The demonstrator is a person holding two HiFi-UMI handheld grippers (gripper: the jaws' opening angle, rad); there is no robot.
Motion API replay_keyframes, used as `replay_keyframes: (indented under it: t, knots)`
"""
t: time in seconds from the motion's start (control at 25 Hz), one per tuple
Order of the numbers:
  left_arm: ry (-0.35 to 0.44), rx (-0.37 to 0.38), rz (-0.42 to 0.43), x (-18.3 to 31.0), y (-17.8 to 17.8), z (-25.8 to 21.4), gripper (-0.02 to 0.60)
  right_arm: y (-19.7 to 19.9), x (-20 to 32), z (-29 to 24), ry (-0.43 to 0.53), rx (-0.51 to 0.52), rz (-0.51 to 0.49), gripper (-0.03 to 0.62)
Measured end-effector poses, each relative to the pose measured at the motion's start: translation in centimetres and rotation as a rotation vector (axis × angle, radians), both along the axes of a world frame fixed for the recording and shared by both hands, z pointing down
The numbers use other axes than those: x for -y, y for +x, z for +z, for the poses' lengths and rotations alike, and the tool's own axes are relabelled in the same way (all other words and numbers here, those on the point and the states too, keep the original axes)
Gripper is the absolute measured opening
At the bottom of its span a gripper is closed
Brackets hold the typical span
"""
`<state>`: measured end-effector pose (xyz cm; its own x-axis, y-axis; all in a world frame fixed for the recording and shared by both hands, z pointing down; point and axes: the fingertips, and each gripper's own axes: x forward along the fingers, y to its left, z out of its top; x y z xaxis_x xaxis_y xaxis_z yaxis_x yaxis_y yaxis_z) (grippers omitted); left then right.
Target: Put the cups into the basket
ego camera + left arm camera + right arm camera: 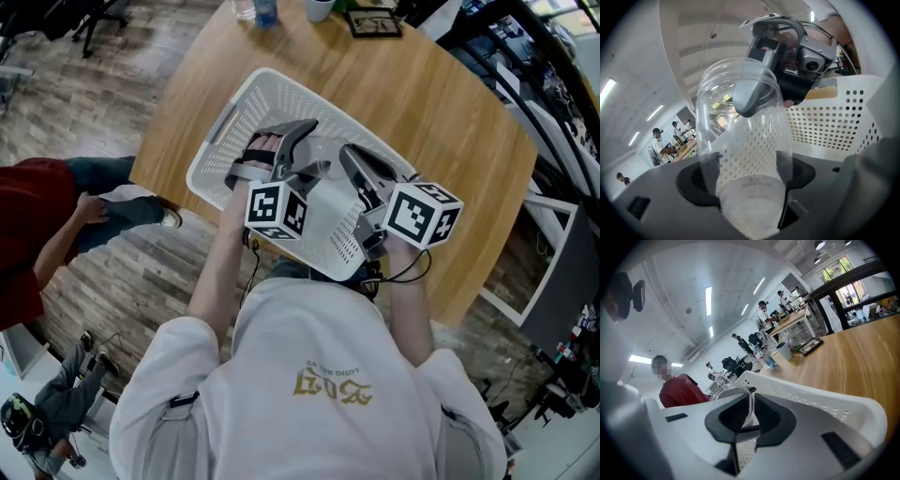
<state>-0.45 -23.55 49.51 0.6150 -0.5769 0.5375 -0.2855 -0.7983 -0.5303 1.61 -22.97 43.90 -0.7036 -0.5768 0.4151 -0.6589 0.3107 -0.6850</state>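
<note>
A clear plastic cup (740, 140) stands upright between the pads of my left gripper (747, 180), which is shut on it near its base. My right gripper (747, 413) is shut on the same cup's (733, 392) thin rim, with one finger (750, 101) reaching down inside the mouth. In the head view both grippers, left (300, 141) and right (352, 159), meet over the white perforated basket (272, 94), which sits on the round wooden table (422, 112). The cup itself is hard to make out there. The basket's holed wall (825, 122) rises close behind the cup.
At the table's far edge stand a water bottle (265, 11), a white cup (319, 7) and a dark picture frame (373, 21). A person in a red top (28, 234) sits on the floor to the left. The basket overhangs the near table edge.
</note>
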Motion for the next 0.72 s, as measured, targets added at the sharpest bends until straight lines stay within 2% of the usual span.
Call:
replay_keyframes:
  t: [0.24, 0.4, 0.48, 0.6, 0.72]
  knots:
    - [-0.011, -0.057, 0.027, -0.6, 0.8, -0.3, 0.379, 0.7, -0.1, 0.2, -0.004, -0.054, 0.011, 0.038]
    - [-0.043, -0.099, 0.008, -0.3, 0.4, -0.6, 0.395, 1.6, 0.1, 0.4, -0.013, -0.068, 0.033, 0.034]
    - [-0.065, -0.09, 0.0, -0.1, 0.1, -0.2, 0.396, 2.0, 0.3, 0.3, -0.013, -0.073, 0.043, 0.034]
    - [-0.108, -0.03, 0.012, -0.7, -0.6, 0.9, 0.396, 2.3, 0.5, 0.3, -0.01, -0.085, 0.052, 0.034]
    - [-0.114, 0.011, 0.038, -1.1, -0.9, 1.3, 0.396, 2.4, 0.5, 0.4, -0.008, -0.098, 0.052, 0.034]
